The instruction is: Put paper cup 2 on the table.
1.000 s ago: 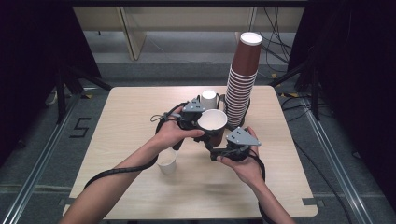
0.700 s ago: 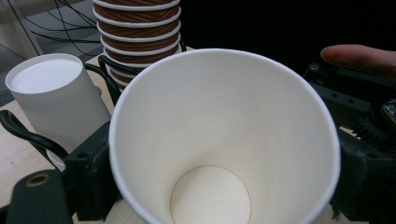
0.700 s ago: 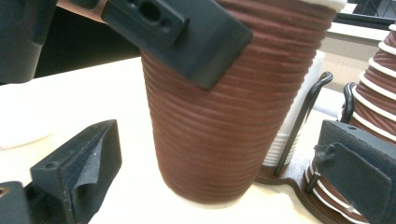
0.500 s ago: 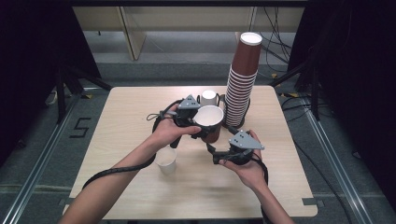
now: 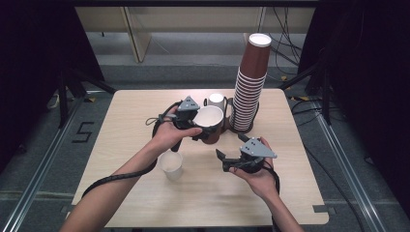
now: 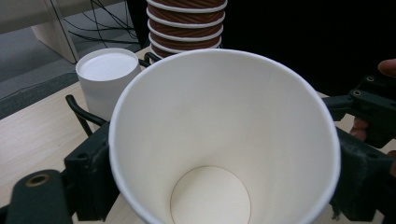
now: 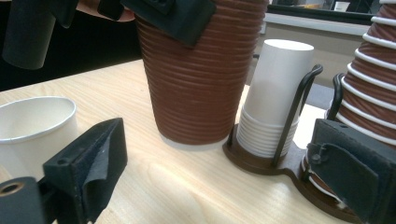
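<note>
My left gripper [image 5: 207, 128] is shut on a ribbed brown paper cup [image 5: 211, 121] with a white inside, which stands on the table [image 5: 145, 111] at its middle. In the left gripper view the cup's open mouth [image 6: 224, 140] sits between the two jaws. To the cup's right and nearer the person is my right gripper [image 5: 223, 161], open. Its jaws have just been closing a little with nothing between them. In the right gripper view the brown cup [image 7: 198, 84] stands ahead of the jaws, apart from them.
A tall stack of brown cups [image 5: 249, 92] rises at the back right in a wire holder [image 7: 299, 93], with a short stack of white cups [image 5: 216, 101] beside it. A small white cup [image 5: 171, 164] stands near the left forearm.
The left gripper and its cup have edged slightly to the left, a bit farther from the right gripper. The right hand has barely moved.
</note>
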The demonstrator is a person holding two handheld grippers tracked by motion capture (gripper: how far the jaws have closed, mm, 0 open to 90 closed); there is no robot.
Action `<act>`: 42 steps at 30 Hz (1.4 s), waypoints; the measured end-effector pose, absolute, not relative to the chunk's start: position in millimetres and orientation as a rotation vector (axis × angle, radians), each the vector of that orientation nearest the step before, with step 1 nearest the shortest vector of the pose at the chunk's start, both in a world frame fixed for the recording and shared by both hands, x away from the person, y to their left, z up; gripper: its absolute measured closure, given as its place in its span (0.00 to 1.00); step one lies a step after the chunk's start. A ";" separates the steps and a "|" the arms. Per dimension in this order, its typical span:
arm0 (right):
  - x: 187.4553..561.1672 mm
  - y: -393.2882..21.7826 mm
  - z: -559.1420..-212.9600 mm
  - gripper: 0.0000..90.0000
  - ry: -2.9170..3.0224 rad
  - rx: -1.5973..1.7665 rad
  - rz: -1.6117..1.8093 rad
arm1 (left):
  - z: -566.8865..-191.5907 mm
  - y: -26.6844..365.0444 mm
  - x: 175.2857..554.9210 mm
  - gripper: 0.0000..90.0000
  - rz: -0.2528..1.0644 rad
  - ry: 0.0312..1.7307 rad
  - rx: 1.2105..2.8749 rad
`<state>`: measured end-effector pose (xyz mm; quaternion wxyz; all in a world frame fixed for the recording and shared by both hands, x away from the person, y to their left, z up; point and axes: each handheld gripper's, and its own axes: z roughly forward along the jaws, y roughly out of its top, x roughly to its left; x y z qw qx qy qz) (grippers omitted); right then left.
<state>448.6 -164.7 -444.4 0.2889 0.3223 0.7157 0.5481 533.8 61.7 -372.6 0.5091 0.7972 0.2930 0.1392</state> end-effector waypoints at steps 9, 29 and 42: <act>446.8 -168.2 -447.2 0.08 1.908 0.894 1.456 | -374.2 75.6 534.3 0.14 0.353 0.748 1.905; 446.3 -174.8 -455.1 0.10 1.886 0.947 1.443 | -374.6 115.6 531.3 0.14 0.421 0.822 1.859; 443.9 -177.7 -460.9 0.10 1.898 0.996 1.440 | -383.0 139.6 523.8 0.14 0.463 0.876 1.854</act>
